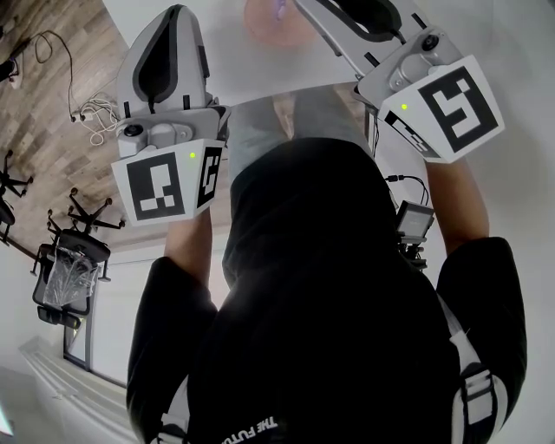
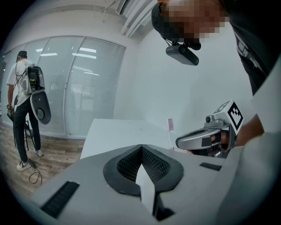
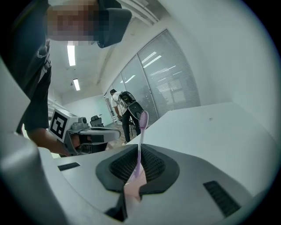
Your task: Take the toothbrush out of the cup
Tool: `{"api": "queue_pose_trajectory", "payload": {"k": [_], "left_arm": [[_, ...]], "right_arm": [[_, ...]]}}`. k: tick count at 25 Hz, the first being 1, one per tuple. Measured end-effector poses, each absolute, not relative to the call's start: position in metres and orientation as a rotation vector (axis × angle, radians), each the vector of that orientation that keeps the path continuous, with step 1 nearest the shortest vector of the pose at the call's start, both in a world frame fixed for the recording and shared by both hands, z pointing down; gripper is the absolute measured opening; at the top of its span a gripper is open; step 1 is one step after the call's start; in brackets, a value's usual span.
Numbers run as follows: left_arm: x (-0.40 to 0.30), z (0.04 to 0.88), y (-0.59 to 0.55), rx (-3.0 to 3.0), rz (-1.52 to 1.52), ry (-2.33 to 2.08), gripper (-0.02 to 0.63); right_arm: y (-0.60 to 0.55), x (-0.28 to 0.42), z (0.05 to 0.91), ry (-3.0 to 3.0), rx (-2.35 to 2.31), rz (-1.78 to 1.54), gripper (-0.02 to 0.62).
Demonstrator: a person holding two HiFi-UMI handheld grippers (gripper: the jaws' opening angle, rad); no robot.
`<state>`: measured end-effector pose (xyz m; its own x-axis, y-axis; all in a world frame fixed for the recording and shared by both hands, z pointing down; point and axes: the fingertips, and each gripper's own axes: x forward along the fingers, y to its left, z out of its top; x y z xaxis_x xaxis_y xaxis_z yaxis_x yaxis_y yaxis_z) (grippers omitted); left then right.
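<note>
A purple toothbrush (image 3: 141,132) stands bristles-up in a pink cup (image 3: 131,190) on the white table (image 3: 210,132). My right gripper (image 3: 139,151) hangs over the cup, and the brush handle runs up the seam between its black pads, which sit tight against it. In the left gripper view the toothbrush (image 2: 170,125) rises at the tip of the right gripper (image 2: 178,141), with the cup (image 2: 184,151) just under it. In the head view the cup (image 1: 269,24) sits between both grippers. My left gripper (image 2: 141,147) is shut on nothing, held left of the cup (image 1: 176,17).
Another person with a backpack (image 2: 24,110) stands on the wood floor by the glass wall (image 2: 88,83). Office chairs (image 1: 69,269) and cables (image 1: 87,113) lie left of the table. A small device on a stand (image 1: 414,224) is at my right.
</note>
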<state>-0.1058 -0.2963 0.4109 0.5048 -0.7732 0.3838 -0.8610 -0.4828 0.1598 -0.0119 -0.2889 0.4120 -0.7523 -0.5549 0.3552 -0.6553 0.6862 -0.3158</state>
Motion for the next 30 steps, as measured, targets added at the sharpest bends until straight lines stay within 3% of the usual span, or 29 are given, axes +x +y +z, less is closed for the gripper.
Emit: {"api": "queue_pose_trajectory", "payload": {"k": [18,30], "left_arm": [[-0.1024,0.4097,-0.2965,2.429,0.384,-1.356,0.020],[-0.1018,0.4107,-0.2936,2.429,0.380,-1.348,0.020]], "right_arm": [[-0.2882,-0.0090,0.4151,-2.671,0.959,0.673,0.023],[-0.2936,-0.0110,0.4126,-2.639,1.003,0.587,0.064]]}}
